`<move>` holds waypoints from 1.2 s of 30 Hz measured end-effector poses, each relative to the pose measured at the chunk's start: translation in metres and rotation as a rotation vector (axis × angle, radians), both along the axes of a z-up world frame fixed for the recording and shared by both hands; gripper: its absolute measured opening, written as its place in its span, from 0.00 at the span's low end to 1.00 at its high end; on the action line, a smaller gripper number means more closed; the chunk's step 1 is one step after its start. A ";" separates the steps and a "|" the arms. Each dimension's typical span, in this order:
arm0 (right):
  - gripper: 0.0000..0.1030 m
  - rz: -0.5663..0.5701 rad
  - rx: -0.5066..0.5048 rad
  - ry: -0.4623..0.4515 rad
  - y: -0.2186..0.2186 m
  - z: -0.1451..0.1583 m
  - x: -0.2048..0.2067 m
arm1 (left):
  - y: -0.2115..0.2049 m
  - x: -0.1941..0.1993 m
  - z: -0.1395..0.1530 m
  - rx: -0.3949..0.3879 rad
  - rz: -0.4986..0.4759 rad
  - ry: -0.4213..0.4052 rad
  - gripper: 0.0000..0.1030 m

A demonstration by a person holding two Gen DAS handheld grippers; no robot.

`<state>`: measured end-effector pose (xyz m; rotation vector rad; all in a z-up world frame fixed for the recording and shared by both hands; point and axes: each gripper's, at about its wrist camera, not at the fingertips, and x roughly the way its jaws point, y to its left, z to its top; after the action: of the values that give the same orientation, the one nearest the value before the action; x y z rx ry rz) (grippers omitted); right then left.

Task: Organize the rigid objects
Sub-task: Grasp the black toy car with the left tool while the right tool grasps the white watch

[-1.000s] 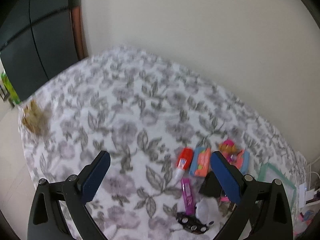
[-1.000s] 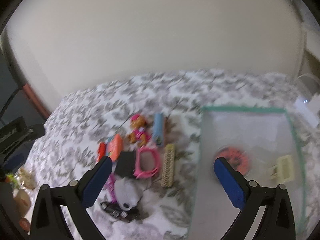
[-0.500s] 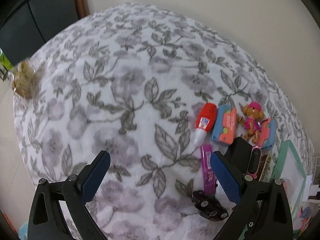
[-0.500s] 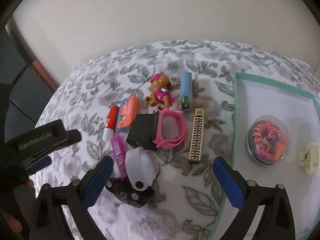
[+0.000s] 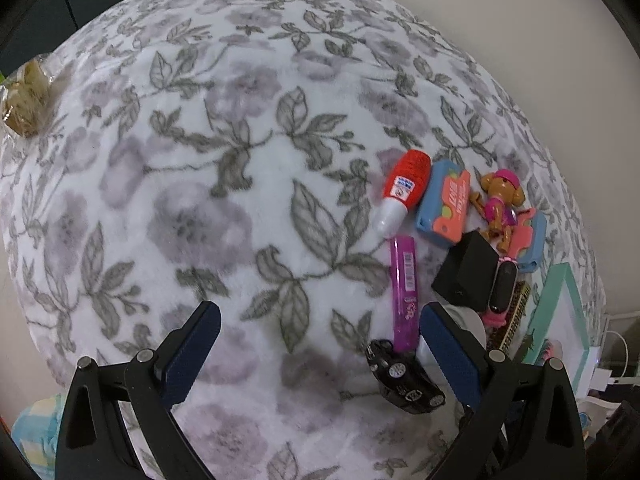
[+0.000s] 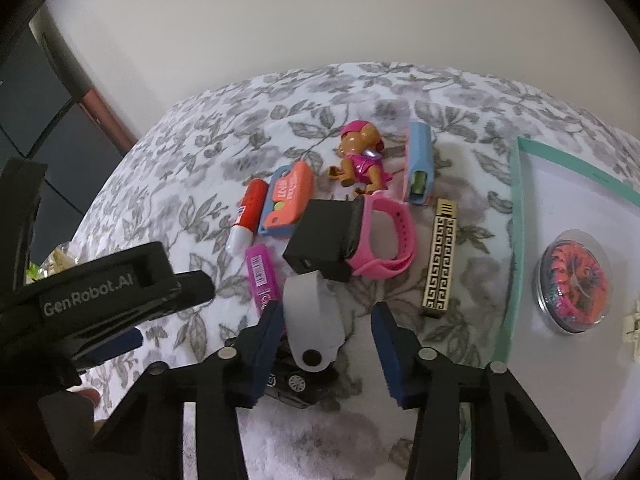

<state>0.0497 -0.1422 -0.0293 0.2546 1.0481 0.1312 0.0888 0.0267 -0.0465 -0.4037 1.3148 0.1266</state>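
Small objects lie clustered on a floral blanket (image 5: 240,184): a red glue stick (image 6: 248,216), an orange-blue toy (image 6: 286,204), a dog figure (image 6: 362,156), a black box (image 6: 324,240), a pink band (image 6: 384,240), a purple tube (image 6: 262,276), a gold comb (image 6: 440,256), a black toy car (image 5: 404,376). My right gripper (image 6: 326,322) is open, its fingers on either side of a grey band (image 6: 312,324) and not closed on it. My left gripper (image 5: 320,332) is open and empty over bare blanket, left of the car.
A white tray with a teal rim (image 6: 516,216) lies at the right and holds a round clear case (image 6: 574,286) and a cream clip (image 6: 632,322). A wall runs behind the bed. A dark cabinet (image 6: 48,120) stands at the left. A brown bundle (image 5: 24,100) sits at the blanket's left edge.
Both grippers have come down and closer to the cluster. My right gripper has narrowed from wide open and now frames the grey band.
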 end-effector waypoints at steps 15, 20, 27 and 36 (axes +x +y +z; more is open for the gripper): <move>0.19 -0.003 0.061 0.029 -0.012 0.000 -0.006 | -0.012 -0.011 -0.008 -0.089 -0.016 0.042 0.95; 0.19 -0.043 0.041 0.041 -0.023 0.001 -0.009 | -0.020 -0.015 -0.009 -0.103 -0.046 0.053 0.84; 0.19 -0.126 0.034 0.073 -0.043 0.003 -0.017 | -0.031 -0.018 -0.013 -0.119 -0.077 0.071 0.82; 0.19 -0.158 -0.007 0.090 -0.053 0.008 -0.023 | -0.044 -0.022 -0.018 -0.115 -0.122 0.087 0.71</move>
<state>0.0265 -0.1952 -0.0213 0.3378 1.1129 -0.0266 0.0664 -0.0175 -0.0644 -0.4179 1.4329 -0.0347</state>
